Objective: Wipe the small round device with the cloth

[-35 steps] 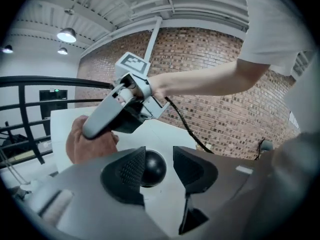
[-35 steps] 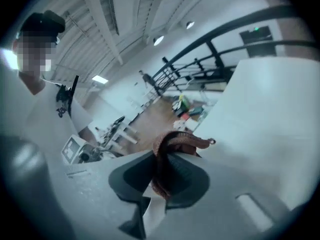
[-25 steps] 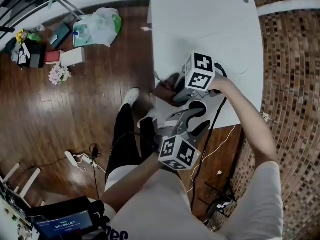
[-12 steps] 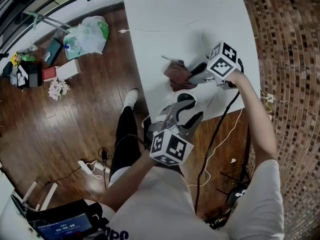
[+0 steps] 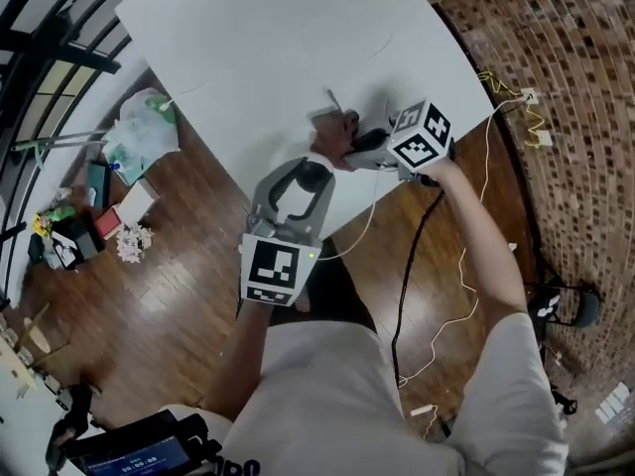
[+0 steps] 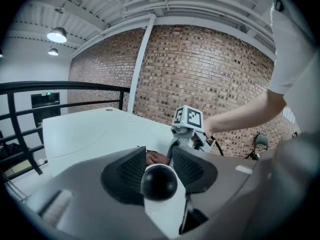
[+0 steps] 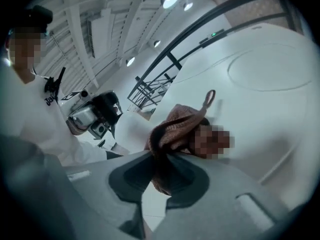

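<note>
The small round device (image 5: 309,176), a black ball on a white body, sits between the jaws of my left gripper (image 5: 306,170), which is shut on it near the table's front edge. In the left gripper view the device (image 6: 159,183) fills the gap between the jaws. My right gripper (image 5: 349,150) is shut on a brown cloth (image 5: 337,132) just beyond the device. In the right gripper view the cloth (image 7: 175,126) bunches out of the right gripper (image 7: 159,156) above the white table (image 7: 270,104). The left gripper view shows the cloth (image 6: 157,158) close behind the device.
The white table (image 5: 278,38) spreads away from both grippers. On the wooden floor to the left lie a plastic bag (image 5: 139,137) and small items. Cables (image 5: 417,266) trail under my right arm. A black chair (image 5: 561,305) stands by the brick surface on the right.
The head view has swung, so the table now lies up and to the left. The left gripper has brought the device up close to the cloth, which stays in the right gripper.
</note>
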{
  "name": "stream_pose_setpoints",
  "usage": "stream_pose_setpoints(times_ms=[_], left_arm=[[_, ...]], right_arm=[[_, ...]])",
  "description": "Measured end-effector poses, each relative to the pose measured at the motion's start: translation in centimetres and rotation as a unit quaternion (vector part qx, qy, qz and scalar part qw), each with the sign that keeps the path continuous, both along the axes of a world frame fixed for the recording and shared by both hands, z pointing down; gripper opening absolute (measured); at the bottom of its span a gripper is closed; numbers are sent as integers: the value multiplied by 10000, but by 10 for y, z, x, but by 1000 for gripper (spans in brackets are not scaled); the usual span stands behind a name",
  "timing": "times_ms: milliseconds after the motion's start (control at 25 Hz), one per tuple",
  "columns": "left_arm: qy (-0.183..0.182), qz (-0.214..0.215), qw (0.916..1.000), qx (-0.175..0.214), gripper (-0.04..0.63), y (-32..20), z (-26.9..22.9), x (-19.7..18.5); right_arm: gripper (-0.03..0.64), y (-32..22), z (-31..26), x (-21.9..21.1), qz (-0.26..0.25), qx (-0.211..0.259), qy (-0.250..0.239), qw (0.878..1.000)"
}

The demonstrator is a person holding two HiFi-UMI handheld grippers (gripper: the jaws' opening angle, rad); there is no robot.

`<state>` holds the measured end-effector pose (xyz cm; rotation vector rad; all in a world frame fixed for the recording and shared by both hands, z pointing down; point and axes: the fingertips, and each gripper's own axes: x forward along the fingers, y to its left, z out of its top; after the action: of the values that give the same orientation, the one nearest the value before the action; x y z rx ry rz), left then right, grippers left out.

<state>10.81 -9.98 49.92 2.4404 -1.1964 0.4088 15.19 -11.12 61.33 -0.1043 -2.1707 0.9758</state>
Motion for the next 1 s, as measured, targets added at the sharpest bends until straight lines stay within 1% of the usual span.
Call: stream_pose_setpoints(times_ms=[80, 120, 200, 280, 360, 440, 560, 640, 680, 880, 1000], left_arm=[[15, -61, 9999, 98, 186, -8, -4, -8], [29, -80, 9999, 143, 180, -12, -6, -13], [30, -13, 9999, 122, 176, -19, -7, -21], [-33, 98, 9999, 86, 178, -23, -8, -26], [-102, 190, 9997, 89, 178, -24, -8, -31], [-126, 284, 9995, 83, 177, -24, -8, -33], [-124, 376, 9992, 63, 178, -24, -9, -37], [-123, 421, 9990, 72, 177, -25, -10, -40], [-127, 447, 9989, 81, 177, -26, -10, -41], [-137, 506, 9985, 127, 177, -27, -13, -55], [-121, 472, 9987, 138, 178, -29, -14, -66]], right_arm=[[46, 3, 0, 5, 520, 375, -42, 9979], [46, 5, 0, 7, 840, 582, -34, 9948], [46, 11, 0, 10, 1549, 952, -11, 9833], [46, 20, 0, 11, 2241, 1194, 42, 9672], [46, 31, 1, 12, 2852, 1321, 167, 9492], [46, 42, 2, 14, 3377, 1370, 318, 9307], [46, 60, 2, 13, 4046, 1308, 478, 9038], [46, 70, 0, 7, 4295, 1262, 571, 8924], [46, 75, -1, 3, 4343, 1250, 627, 8898], [46, 99, -4, -24, 4357, 1132, 869, 8887], [46, 106, -7, -43, 4279, 1066, 944, 8925]])
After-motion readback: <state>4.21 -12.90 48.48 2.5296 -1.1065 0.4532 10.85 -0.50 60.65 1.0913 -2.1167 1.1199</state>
